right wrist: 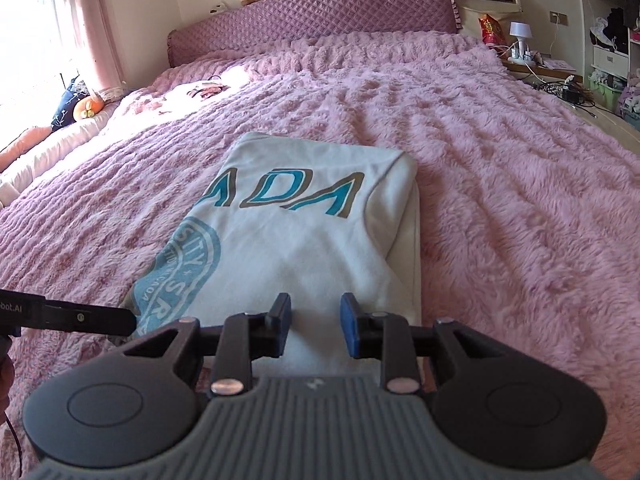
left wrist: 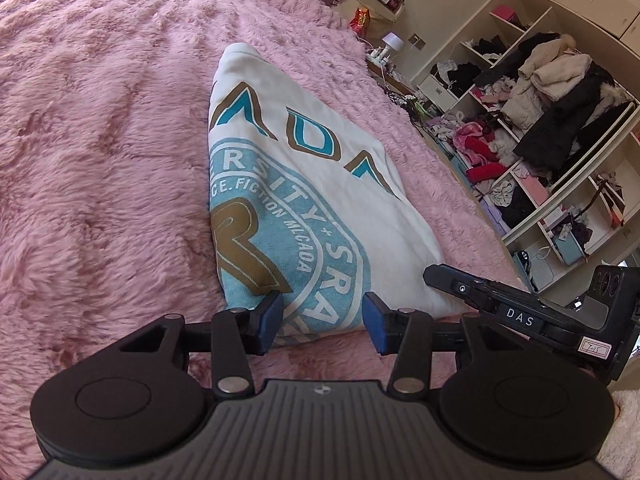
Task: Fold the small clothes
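Left wrist view: a white cotton shirt with blue and brown print (left wrist: 304,184) is seen folded into a long strip on the fluffy pink bed blanket (left wrist: 100,120). The left gripper (left wrist: 322,318) is kept just above the near hem w/ its blue pads (left wrist: 269,316) set wide apart; nothing is held. The right gripper (right wrist: 315,330) is kept over the same near edge, pads a bit apart, nothing pinched.

Next fold is prob. meant from this end. One layer only could be grabbed, so the strip could be pulled open. Fuzzy blanket hairs could be caught too.
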